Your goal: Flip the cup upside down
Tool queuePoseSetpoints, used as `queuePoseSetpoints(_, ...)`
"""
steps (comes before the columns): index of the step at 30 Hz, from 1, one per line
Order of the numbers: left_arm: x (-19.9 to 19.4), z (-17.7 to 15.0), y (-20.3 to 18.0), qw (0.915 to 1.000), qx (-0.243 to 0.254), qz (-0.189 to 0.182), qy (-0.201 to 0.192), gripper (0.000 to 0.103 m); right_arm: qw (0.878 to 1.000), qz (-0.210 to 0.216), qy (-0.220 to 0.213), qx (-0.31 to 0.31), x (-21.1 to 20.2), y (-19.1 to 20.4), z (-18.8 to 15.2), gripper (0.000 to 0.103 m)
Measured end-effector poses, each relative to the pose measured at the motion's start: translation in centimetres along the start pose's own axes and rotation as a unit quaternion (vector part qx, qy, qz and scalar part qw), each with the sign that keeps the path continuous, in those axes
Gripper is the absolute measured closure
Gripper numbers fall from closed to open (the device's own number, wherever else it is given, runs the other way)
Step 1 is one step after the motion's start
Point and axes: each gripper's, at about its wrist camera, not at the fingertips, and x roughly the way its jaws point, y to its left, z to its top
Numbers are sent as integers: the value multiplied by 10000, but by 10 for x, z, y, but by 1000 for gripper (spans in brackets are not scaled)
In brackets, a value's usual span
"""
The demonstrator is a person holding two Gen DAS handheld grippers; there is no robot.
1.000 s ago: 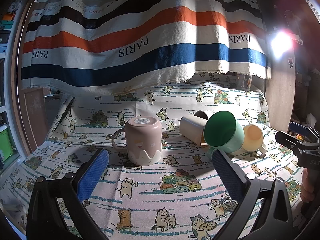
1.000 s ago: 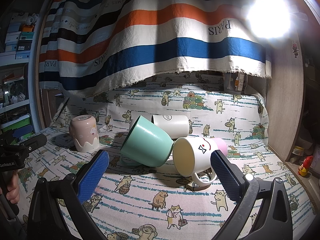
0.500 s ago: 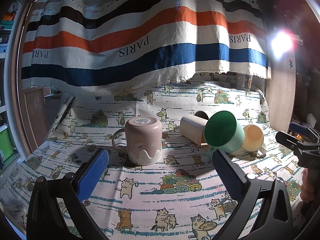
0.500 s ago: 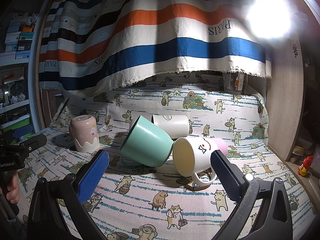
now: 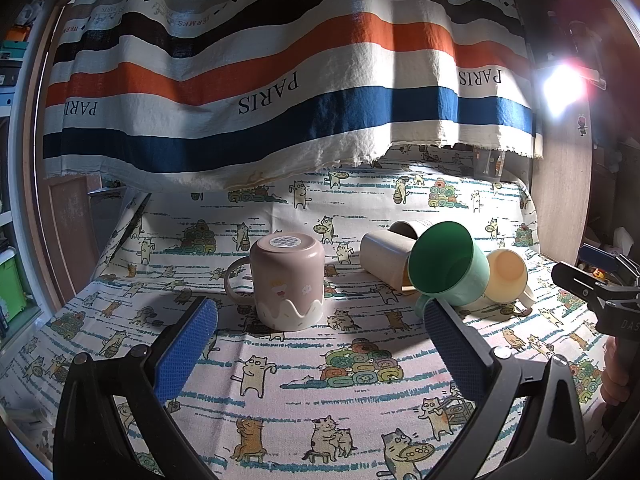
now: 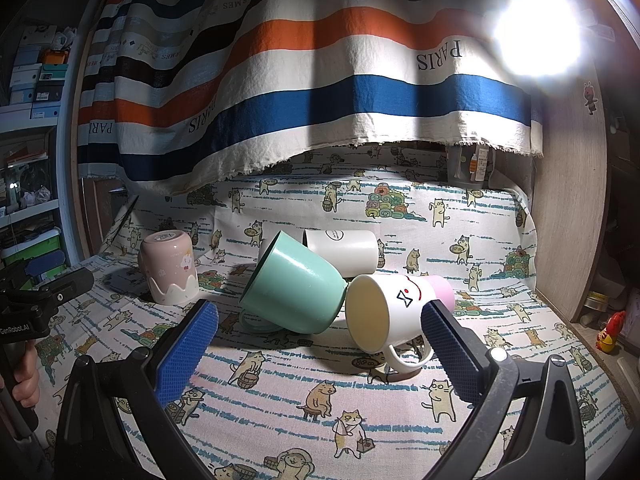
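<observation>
My green cup [image 6: 294, 294] hides most of the white cup [image 6: 340, 249] behind it. Lamp glare [image 6: 534, 32] washes out the striped cloth [image 6: 320, 80] there. The smiley mug's [image 6: 384, 312] pink base is half behind my right hand-held gripper [image 6: 320, 330].

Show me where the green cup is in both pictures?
Left wrist view: the green cup lies tipped right of centre, its dark green inside facing the camera.
Right wrist view: the same cup sits mid-picture, its pale outside showing.
Shared landmark: the upside-down pink cup, to its left in both.
</observation>
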Motion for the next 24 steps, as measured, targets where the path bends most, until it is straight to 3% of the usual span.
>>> queuePoseSetpoints(14, -3, -2, 3, 9999, 69, 98, -46, 0, 10000, -44, 35, 4, -1, 4, 2, 1)
queuePoseSetpoints(16, -3, -1, 2, 9999, 108, -112, -70, 0, 10000, -31, -5, -5, -4, 0, 4, 1)
queuePoseSetpoints(20, -1, 0, -1, 9998, 143, -119, -52, 0, 9999, 90, -9, 109, -1, -4, 1, 1)
queuePoseSetpoints(24, -2, 1, -7, 9997, 225, 8, -69, 0, 9991, -113, -183, 363, -7, -12, 3, 1)
